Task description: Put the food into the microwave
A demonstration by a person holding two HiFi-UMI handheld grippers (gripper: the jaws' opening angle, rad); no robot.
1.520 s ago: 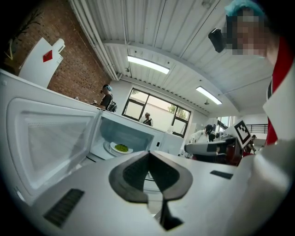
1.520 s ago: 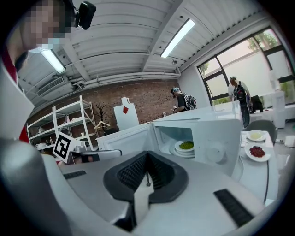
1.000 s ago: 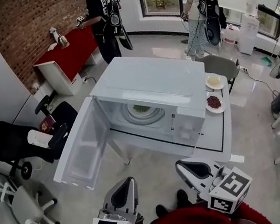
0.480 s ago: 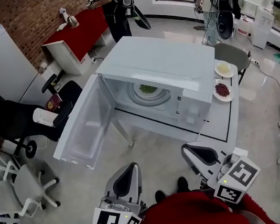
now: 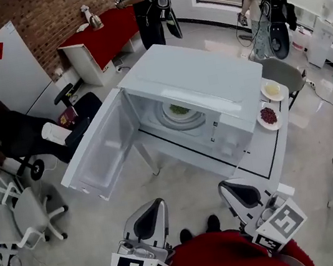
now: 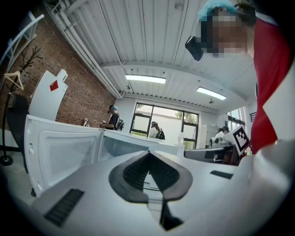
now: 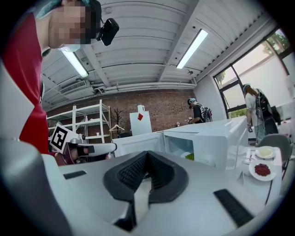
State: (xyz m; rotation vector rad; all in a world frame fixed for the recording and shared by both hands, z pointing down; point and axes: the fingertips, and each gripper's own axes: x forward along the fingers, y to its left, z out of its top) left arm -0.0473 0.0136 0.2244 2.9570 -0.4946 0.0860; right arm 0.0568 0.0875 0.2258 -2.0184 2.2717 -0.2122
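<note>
A white microwave point(image 5: 200, 86) stands on a white table point(image 5: 264, 151) with its door point(image 5: 100, 150) swung wide open to the left. On the turntable inside sits a plate of green food point(image 5: 179, 109), which also shows in the right gripper view point(image 7: 190, 156). Two more plates rest on the table right of the microwave: red food point(image 5: 268, 116) and pale yellow food point(image 5: 272, 89). My left gripper point(image 5: 149, 209) and right gripper point(image 5: 234, 188) hang low near my body, well short of the table. Both are shut with nothing held point(image 6: 148, 154) point(image 7: 146, 154).
A black office chair point(image 5: 29, 142) and light chairs point(image 5: 17, 223) stand left of the open door. Behind the table is a grey chair point(image 5: 283, 72). Two people work at the back, near a red counter point(image 5: 106, 35) and the windows. A white panel point(image 5: 7, 67) leans on the brick wall.
The head view has shifted, so the microwave sits a little higher and further right in frame. Both grippers stay low and shut. The green plate inside has not moved.
</note>
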